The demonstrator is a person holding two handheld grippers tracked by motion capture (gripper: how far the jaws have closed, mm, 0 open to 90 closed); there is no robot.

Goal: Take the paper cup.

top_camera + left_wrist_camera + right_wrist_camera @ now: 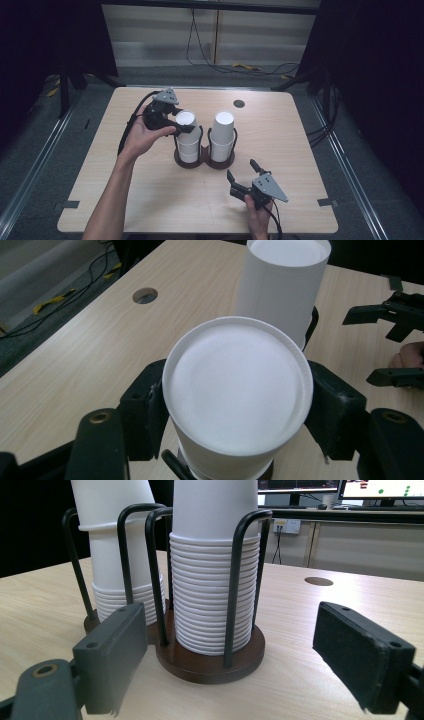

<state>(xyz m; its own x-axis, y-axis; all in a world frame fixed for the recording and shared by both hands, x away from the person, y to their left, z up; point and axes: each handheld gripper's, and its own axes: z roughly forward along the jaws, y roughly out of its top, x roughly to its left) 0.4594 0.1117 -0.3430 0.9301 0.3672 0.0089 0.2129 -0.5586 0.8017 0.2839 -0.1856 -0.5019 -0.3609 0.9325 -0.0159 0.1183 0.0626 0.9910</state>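
left gripper (181, 129) clamps the top paper cup (237, 397): light, crushable, so grip gently near the base; right gripper (242, 176) gapes.

Three cameras, one pale wooden desk (150, 200)

The high view looks forward and down from above; the left gripper view peers close onto a stack of white paper cups (237, 400); the right gripper view sits low, facing the same stacks (212, 565) sideways.
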